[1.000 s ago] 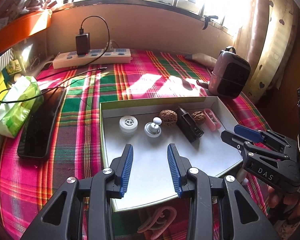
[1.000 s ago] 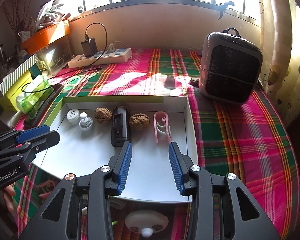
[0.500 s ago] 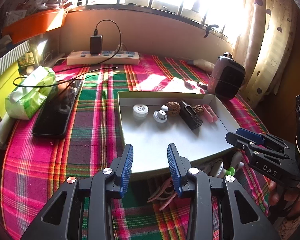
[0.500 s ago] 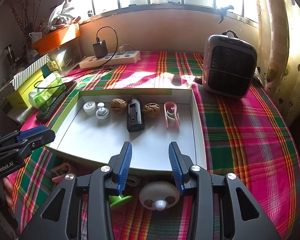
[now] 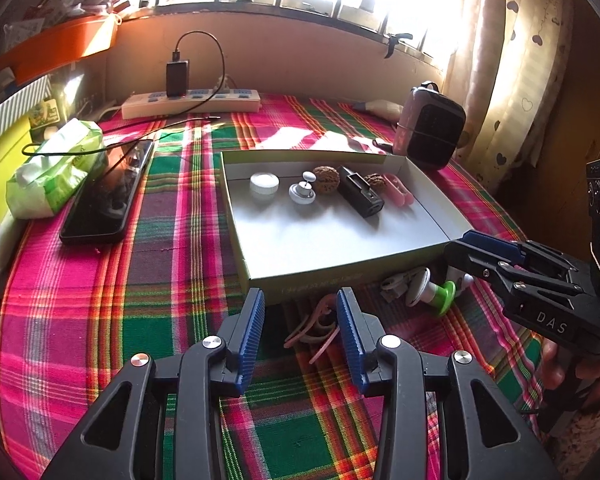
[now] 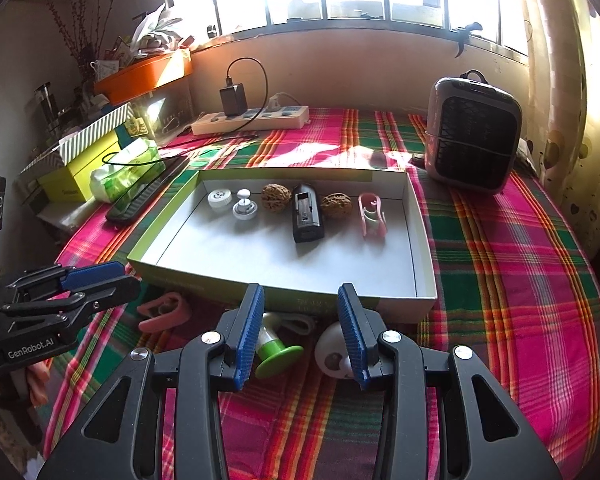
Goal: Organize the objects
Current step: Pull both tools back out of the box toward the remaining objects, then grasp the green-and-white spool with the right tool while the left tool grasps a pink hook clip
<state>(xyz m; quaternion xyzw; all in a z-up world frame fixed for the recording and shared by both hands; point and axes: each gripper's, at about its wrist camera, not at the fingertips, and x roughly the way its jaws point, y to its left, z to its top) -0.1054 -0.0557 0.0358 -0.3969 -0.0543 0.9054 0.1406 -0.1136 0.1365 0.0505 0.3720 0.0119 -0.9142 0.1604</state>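
Observation:
A shallow white box (image 5: 320, 280) (image 6: 424, 240) holds a row at its far wall: a white cap (image 6: 219, 199), a knob (image 6: 244, 208), two walnuts (image 6: 276, 197), a black device (image 6: 307, 216) and a pink clip (image 6: 372, 214). Loose on the cloth in front of the box lie another pink clip (image 5: 314, 326) (image 6: 164, 312), a green-and-white piece (image 5: 432, 294) (image 6: 278, 354) and a white round object (image 6: 332, 354). My left gripper (image 5: 300, 308) hangs over the loose pink clip, its jaws opening and pressing on nothing. My right gripper (image 6: 300, 308) stands open above the green piece.
A phone (image 5: 104, 196) and a tissue pack (image 5: 56, 168) lie left of the box. A power strip (image 5: 192, 100) with a charger sits at the back wall. A small heater (image 6: 472, 136) stands at the back right. Boxes and an orange planter (image 6: 144, 74) crowd the left.
Both grippers have drawn back from over the box to the cloth in front of it. The loose items there have come into view. The left jaws stand slightly wider.

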